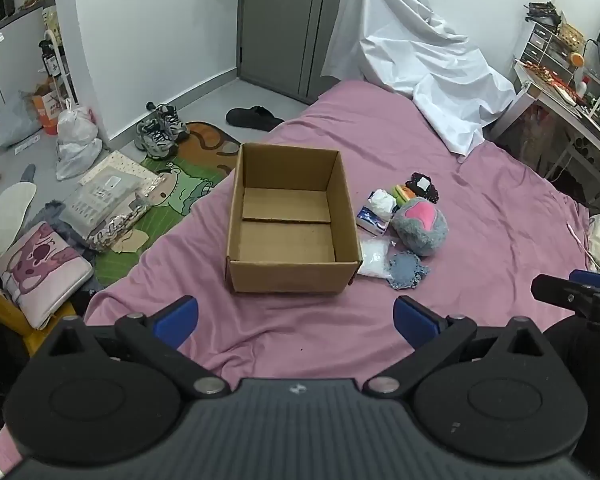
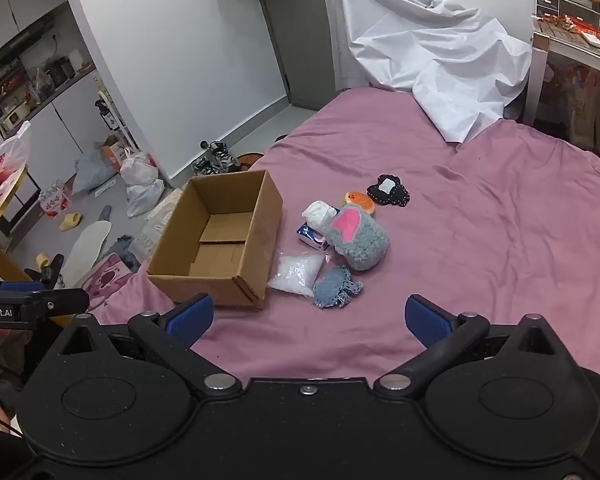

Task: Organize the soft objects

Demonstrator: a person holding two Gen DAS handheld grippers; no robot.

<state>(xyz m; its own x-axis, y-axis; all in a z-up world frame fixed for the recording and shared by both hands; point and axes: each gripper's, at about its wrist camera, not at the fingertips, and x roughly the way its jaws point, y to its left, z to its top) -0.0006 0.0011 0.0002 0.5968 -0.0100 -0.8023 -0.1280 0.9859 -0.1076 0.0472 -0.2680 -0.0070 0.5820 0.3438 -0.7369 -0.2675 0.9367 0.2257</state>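
Beyond both open claws, grey plush [image 2: 358, 242] beside box [image 2: 220, 276].

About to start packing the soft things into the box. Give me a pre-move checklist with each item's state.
1. Box open and empty: ok.
2. Box upright on the bed: ok.
3. Left gripper open, nothing between its fingers: ok.
4. Right gripper open, nothing between its fingers: ok.
5. Soft things lie beside the box, none inside yet: the plush, blue cloth, clear bag and black patch all show in full: ok.
6. Whether the plush rests on the tissue pack: cannot tell.
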